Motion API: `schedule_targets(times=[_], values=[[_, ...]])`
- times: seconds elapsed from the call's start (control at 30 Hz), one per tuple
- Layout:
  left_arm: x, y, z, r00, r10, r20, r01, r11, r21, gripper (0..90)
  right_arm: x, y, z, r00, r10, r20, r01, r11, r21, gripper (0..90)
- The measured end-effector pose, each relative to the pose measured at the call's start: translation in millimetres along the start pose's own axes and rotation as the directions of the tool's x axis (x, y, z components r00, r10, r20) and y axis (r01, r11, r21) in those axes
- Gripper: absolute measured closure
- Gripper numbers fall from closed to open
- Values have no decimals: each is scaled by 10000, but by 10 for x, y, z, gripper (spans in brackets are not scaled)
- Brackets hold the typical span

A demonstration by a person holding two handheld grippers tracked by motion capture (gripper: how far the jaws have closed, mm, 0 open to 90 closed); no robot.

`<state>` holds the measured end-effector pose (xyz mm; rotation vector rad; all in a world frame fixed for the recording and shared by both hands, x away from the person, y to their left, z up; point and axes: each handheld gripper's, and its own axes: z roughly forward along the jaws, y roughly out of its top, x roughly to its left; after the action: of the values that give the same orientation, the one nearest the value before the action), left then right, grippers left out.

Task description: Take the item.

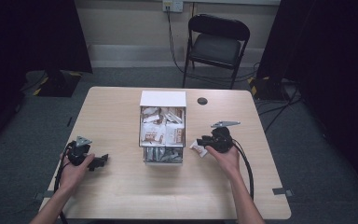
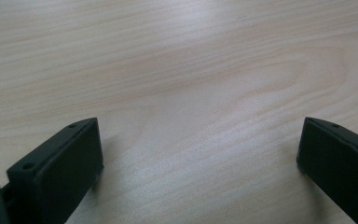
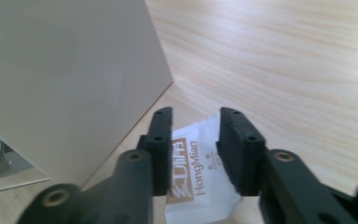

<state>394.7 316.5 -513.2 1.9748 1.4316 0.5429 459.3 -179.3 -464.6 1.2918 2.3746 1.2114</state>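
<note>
High view: I see a pale wood surface [image 1: 121, 196] on grey carpet, a black folding chair [image 1: 216, 44] behind it by the wall, a wall socket [image 1: 172, 4] with a cable hanging down, dark curtains on both sides, and a small dark round disc [image 1: 202, 101] near the far edge. Mid-surface stands a white box [image 1: 162, 99], open on top, packed with brown-and-white sachets [image 1: 161, 130] in its upper part and greyish packets [image 1: 163, 155] in the near compartment. My left hand-held gripper [image 1: 98, 162] rests on the surface, well left of the box, nothing at its tips. My right hand-held gripper [image 1: 204, 143] sits just right of the box, tips at a single white sachet [image 1: 198, 150] lying on the surface. Left gripper view: bare wood grain, the two black jaws spread wide apart with nothing between them, so that one is open; the high view can't resolve this. Right gripper view: the box's plain white side wall [image 3: 65, 79] up close at left, a bit of its packed contents visible at the lower left corner. The sachet [image 3: 203, 186] lies flat between the jaws, printed "HongMian" with a brown band, text the high view is too small to show. Jaws stand either side of it with gaps visible, pads not pressing: parted, not gripping. Sachet is just beside the box's corner, not touching it.
</note>
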Motion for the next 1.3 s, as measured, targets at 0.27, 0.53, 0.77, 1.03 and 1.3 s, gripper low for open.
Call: schedule_targets(times=[0.27, 0.53, 0.77, 1.03, 1.3], values=[[0, 0, 0, 10000, 1, 0, -1, 10000, 4, 0, -16, 18, -241, 9999, 106, 123, -101, 9992, -379, 483], [0, 0, 0, 10000, -4, 0, 4, 10000, 0, 0, -97, -53, -491, 9995, 219, 228, -203, 9975, -679, 395], [0, 0, 0, 10000, -4, -2, 4, 10000, -2, 0, -163, -138, -805, 9968, 247, 756, -177, 9956, -921, 371], [0, 0, 0, 10000, -1, -1, 1, 10000, 2, 0, -151, -312, -1010, 9951, 257, 955, -150, 9936, -1119, 311], [-2, -1, -1, 10000, -7, -12, 7, 10000, -2, 0, -283, -520, -1048, 9811, 895, 1713, -724, 9919, -1040, 222]])
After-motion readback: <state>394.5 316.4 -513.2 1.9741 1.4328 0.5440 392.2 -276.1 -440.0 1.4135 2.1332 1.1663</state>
